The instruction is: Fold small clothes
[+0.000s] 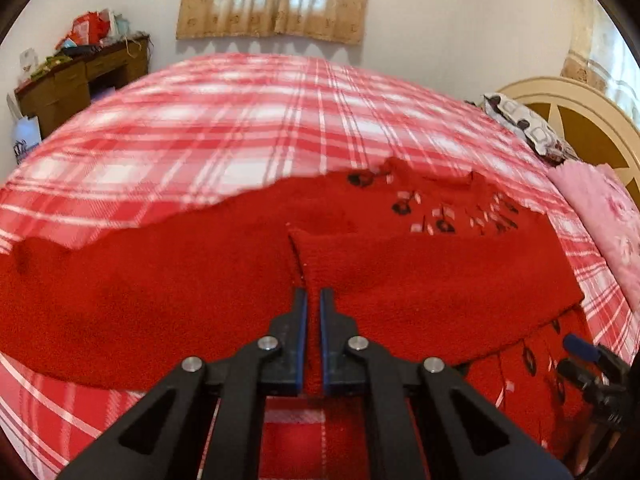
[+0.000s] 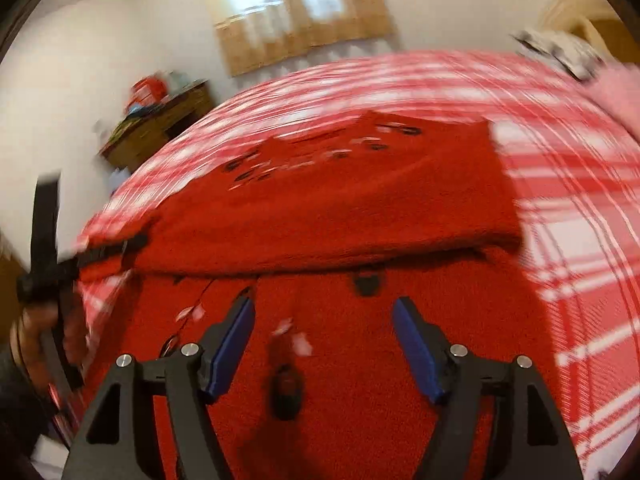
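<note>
A red knitted garment (image 1: 240, 272) is spread on a bed covered by a red-and-white checked blanket (image 1: 240, 120). Wide bare blanket is seen beyond the garment's far edge, and in the right wrist view more bare blanket (image 2: 580, 240) lies to the right of it. At the right of the left wrist view the bed is bounded by a cream and brown headboard (image 1: 592, 128), with a patterned pillow (image 1: 520, 124) and a pink cloth (image 1: 608, 216) lying near it. A cluttered wooden desk (image 1: 80, 80) stands against the wall past the bed's far left corner, and a beige curtain (image 1: 276, 0) hangs on the wall behind.

The garment is plain fuzzy red over most of its surface, with a scatter of small black and white motifs (image 1: 440, 216) toward one end. One part is folded over the rest, so that a thick folded edge (image 2: 320, 256) runs across the right wrist view.

The jaws of the left gripper (image 1: 314, 300) are drawn together on a raised ridge of the red knit. The jaws of the right gripper (image 2: 324, 312) are held well apart just above the garment, with nothing clamped between them. The right wrist view is blurred.

No readable writing is visible.
</note>
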Available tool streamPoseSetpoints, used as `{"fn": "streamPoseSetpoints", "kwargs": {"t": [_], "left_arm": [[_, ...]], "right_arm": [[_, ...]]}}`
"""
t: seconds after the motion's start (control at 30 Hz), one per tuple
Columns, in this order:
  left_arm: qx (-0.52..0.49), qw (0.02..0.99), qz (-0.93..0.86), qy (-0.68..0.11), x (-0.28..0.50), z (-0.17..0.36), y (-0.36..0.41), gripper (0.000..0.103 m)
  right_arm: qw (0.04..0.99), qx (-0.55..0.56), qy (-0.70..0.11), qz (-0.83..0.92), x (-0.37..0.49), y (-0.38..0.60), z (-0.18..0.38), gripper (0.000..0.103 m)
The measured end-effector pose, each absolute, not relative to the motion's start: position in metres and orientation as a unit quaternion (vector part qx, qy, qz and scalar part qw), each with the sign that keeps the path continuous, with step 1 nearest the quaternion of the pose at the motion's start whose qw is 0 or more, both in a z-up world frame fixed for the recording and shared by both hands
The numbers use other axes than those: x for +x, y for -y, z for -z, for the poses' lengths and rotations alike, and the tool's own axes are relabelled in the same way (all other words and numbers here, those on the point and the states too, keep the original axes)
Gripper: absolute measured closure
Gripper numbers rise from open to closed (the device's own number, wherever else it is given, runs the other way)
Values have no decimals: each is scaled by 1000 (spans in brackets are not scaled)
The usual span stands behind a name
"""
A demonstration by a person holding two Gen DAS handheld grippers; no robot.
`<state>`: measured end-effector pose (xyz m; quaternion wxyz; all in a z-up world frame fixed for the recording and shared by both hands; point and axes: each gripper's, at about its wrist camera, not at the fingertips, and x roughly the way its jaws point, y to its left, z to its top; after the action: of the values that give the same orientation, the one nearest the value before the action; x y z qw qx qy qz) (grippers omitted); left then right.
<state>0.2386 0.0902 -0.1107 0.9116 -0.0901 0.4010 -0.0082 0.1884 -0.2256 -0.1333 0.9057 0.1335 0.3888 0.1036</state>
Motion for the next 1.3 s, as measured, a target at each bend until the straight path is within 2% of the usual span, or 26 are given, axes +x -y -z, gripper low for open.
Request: {"fn": "streamPoseSetpoints", "kwargs": {"t": [0.07,0.2,0.5,0.6,0.67,0.7,0.73,0.77,0.9,1.07,1.13,1.23,1.3], "left_arm": [[-93,909,12,-407,239,117,-87,97],[-91,912,15,-401,240,118,-84,95],[-111,911,24,-396,237,124,-91,88],[-110,912,32,-394,236,123,-88,72],[-105,913,37,-391,234,122,-85,54],[-102,915,36,-390,233,122,-84,49],[-99,916,30,-388,232,121,-84,37],[-101,917,25,-385,231,121,-86,30],[-126,910,18,-395,235,126,-96,30],[-74,912,2,-404,237,128,-79,26],[-73,912,2,-405,237,128,-79,26],[-82,911,5,-403,235,129,-84,25],[-78,911,5,-405,235,129,-83,23]], "right_arm": [[902,211,-371,-65,190,263,137,31],[887,300,-349,-46,189,305,139,31],[875,252,-397,-111,221,268,130,31],[886,270,-376,-36,234,291,138,31],[866,350,-355,-37,228,313,144,32],[866,349,-356,-35,225,312,143,32],[875,325,-358,-25,219,306,138,32],[881,306,-360,-18,215,301,134,31],[891,258,-372,18,205,288,116,31],[917,210,-338,-7,217,276,91,31],[918,182,-352,-34,232,269,97,30],[888,164,-430,-23,254,265,132,30],[898,132,-418,-22,248,259,130,30]]}}
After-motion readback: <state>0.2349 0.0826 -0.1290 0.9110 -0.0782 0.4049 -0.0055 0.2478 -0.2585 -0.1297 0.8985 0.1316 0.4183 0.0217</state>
